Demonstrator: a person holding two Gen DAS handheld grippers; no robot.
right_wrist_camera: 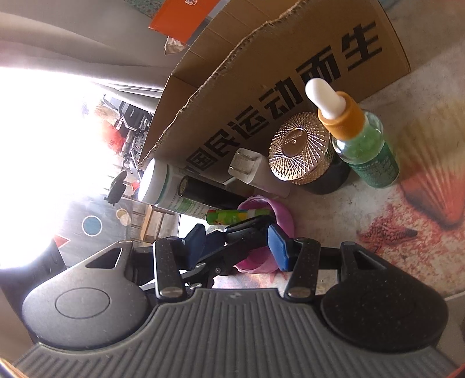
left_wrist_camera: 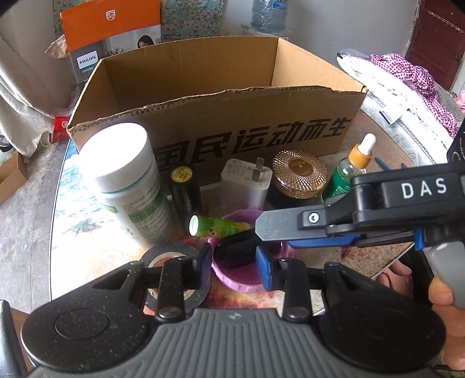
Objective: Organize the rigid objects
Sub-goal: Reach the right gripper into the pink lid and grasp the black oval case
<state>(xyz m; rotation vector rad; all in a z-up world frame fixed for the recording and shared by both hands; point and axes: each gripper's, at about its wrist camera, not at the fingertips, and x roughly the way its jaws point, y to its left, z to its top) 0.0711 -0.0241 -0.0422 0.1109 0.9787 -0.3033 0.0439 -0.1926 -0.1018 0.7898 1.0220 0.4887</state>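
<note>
An open cardboard box [left_wrist_camera: 221, 116] stands behind a row of items on the table: a white pill bottle [left_wrist_camera: 128, 180], a black cylinder [left_wrist_camera: 184, 189], a white charger plug [left_wrist_camera: 245, 183], a gold-lidded jar [left_wrist_camera: 299, 174] and a green dropper bottle [left_wrist_camera: 348, 171]. A purple cup [left_wrist_camera: 241, 261] lies on its side with a green tube [left_wrist_camera: 218, 226] by its rim. My left gripper [left_wrist_camera: 234, 267] is open around the cup's mouth. My right gripper [right_wrist_camera: 235, 247] is open, reaching in from the right over the cup [right_wrist_camera: 261, 232], and shows in the left wrist view [left_wrist_camera: 270, 232].
A roll of black tape [left_wrist_camera: 174, 270] lies under my left finger. An orange Philips box [left_wrist_camera: 110, 37] and a water bottle [left_wrist_camera: 268, 14] stand behind the cardboard box. Cloth and bags [left_wrist_camera: 401, 87] are heaped at the right. The round table's edge [left_wrist_camera: 55, 203] curves at the left.
</note>
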